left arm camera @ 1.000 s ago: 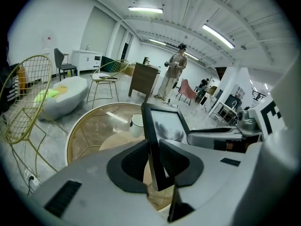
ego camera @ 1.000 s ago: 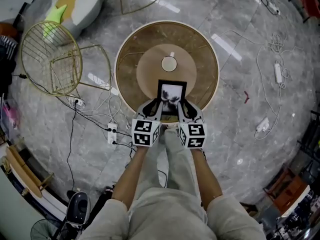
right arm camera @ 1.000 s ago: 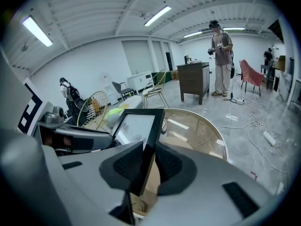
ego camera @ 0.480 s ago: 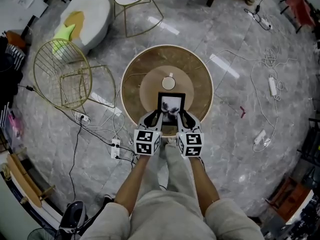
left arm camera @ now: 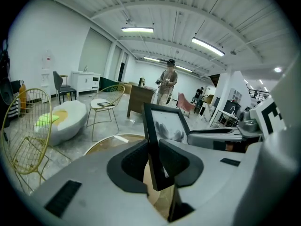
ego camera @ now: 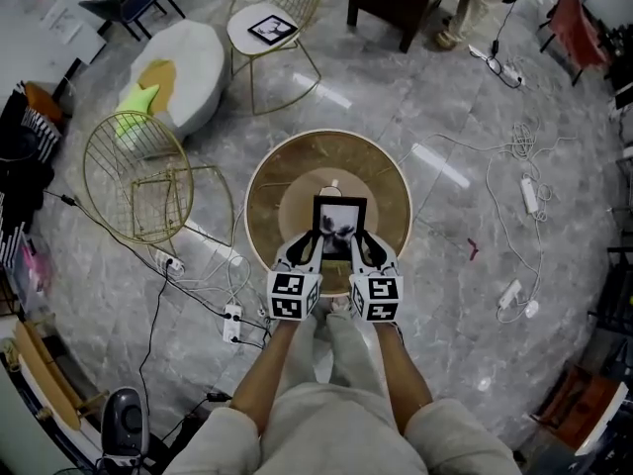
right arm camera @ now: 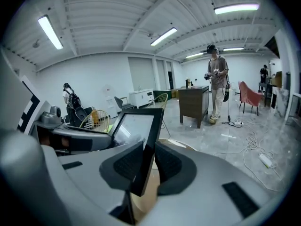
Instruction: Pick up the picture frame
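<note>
I have the picture frame pinched from both sides. My left claw is closed part way on its left edge and my right claw on its right edge, both low on the frame. In the left gripper view, the pads of the left claw press the thin black edge of the frame. The right gripper view shows the same for the right claw on the frame.

In the head view the frame sits at centre picture, over the middle of the round worktop. It looks upright and clear of the surface.

The weak point, as I judge it, is that each grip is narrow and low. Most of the frame stands above the pads, so it could tip forward or back and pivot in them.

If my two hands drift apart, one edge could slide out. If they crowd together or one rolls, I twist the frame and may strain the glass.

A slip here drops it onto the worktop, or past the rim onto the hard grey floor. The front would likely crack.
</note>
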### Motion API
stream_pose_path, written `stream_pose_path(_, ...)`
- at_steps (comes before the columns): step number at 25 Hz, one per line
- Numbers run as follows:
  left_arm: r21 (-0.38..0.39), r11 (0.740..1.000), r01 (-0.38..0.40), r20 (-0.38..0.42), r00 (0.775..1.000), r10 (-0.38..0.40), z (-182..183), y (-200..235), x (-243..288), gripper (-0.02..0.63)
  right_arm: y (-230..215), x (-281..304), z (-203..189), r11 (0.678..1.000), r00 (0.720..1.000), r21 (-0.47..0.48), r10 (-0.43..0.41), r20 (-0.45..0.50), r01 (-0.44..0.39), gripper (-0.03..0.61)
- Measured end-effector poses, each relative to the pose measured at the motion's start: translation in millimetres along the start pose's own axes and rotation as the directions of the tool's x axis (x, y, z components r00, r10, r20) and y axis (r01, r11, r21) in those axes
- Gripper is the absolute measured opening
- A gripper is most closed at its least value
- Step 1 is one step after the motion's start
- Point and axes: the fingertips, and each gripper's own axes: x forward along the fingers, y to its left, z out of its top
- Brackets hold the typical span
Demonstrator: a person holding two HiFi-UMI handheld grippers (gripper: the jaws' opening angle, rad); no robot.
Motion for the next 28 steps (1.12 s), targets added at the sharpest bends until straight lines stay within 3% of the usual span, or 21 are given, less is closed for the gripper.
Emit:
stream_pose_path(17,0.085,0.996,-0.005,0.201,0.979,-0.012,142,-15,-34,0.075,5,-32,145,0.994,0.978,-0.101,-0.009,0.207,0.030,0.080)
stream_pose_path(28,0.150,0.989,-0.018,0.278,0.960,-0.025,199,-29,-63,0.077,12,-59,200,0.991,0.953,-0.128,-0.006,0.304,0.047,0.080)
